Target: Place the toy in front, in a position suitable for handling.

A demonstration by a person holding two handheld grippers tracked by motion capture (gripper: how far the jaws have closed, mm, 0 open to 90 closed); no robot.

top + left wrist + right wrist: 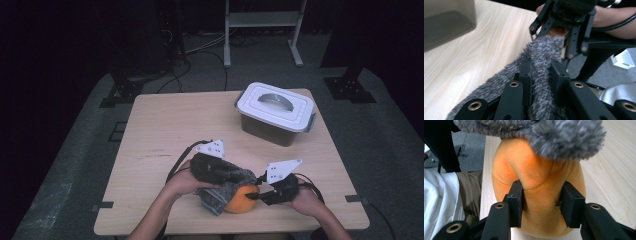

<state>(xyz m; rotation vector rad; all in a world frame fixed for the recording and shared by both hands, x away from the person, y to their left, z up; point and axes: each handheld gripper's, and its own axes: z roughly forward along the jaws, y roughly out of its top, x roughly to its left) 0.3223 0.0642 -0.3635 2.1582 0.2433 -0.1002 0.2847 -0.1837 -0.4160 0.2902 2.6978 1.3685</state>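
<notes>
An orange plush ball sits near the front edge of the wooden table. A fuzzy grey cloth lies draped over its top and left side. My right gripper is shut on the orange plush ball; both pads dent its soft surface. My left gripper is shut on a fold of the grey cloth, which runs between its jaws toward the ball. In the left gripper view the right gripper faces me just beyond the cloth.
A translucent grey box with a white handled lid stands at the table's back right. Its wall shows at the upper left of the left gripper view. A metal stand and cables lie on the floor behind.
</notes>
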